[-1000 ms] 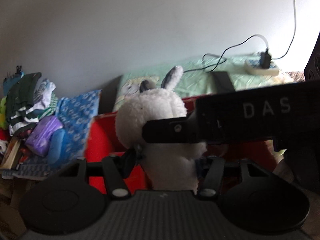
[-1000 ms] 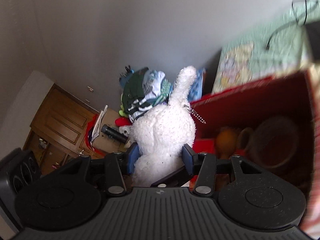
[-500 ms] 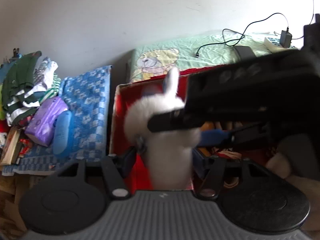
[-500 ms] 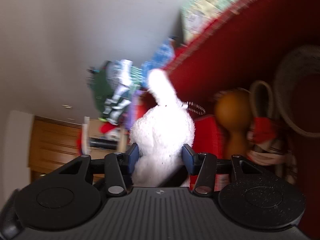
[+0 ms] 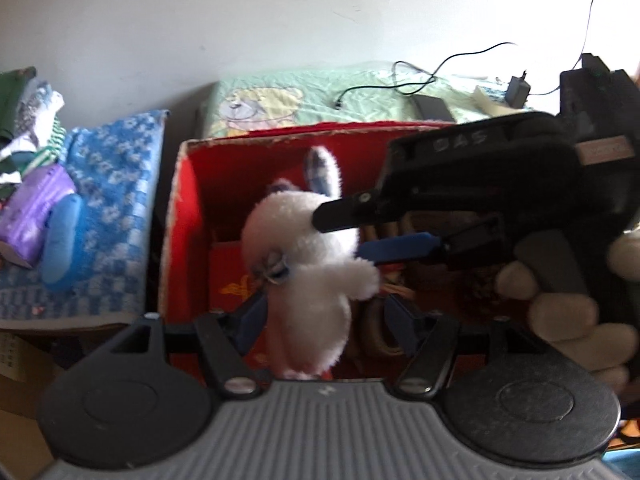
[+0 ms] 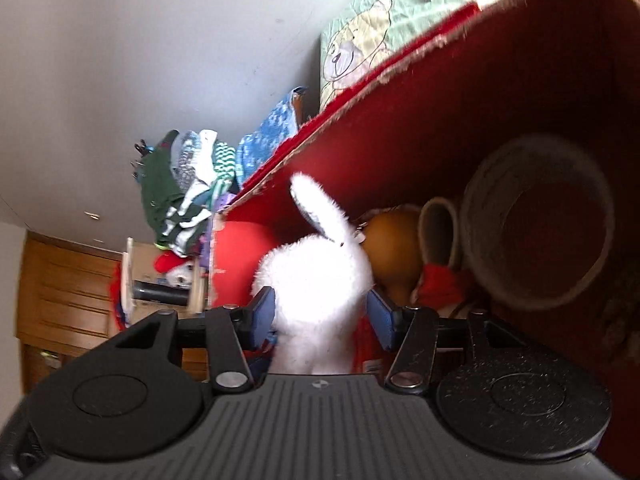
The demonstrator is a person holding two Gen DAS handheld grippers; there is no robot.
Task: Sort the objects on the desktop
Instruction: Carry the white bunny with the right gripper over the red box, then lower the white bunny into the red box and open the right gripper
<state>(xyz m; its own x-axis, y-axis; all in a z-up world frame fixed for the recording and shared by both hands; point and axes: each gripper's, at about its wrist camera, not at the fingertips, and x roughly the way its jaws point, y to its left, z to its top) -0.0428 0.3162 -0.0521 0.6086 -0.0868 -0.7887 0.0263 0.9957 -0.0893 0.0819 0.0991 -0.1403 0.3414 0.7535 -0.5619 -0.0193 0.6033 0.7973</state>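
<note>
**Plush rabbit over the red box, not yet let go**

The big red cardboard box with the frayed rim sits open beside a blue-and-white checked cloth and in front of a pale green bedsheet printed with a cartoon bear. Some sorting looks done: inside the box I can see a wide round woven basket lying on its side, a smaller woven ring next to it, a smooth ochre gourd-shaped thing and something red and flat on the floor of the box.

The white fluffy plush rabbit with one upright ear is the piece in hand. It hangs inside the box's opening, above the items already there, and I cannot tell whether its feet touch anything. The right gripper has its blue pads at the rabbit's flanks, but with daylight showing along the sides, so I cannot tell if it truly pinches the toy. The left gripper stands wide, its blue pads clear of the rabbit's lower body, holding nothing.

My guess is the drop is nearly finished; release and withdrawal remain. Outside the box, a purple packet and a pile of green striped clothes lie on the far side; whether they belong to the sorting I cannot say.
</note>
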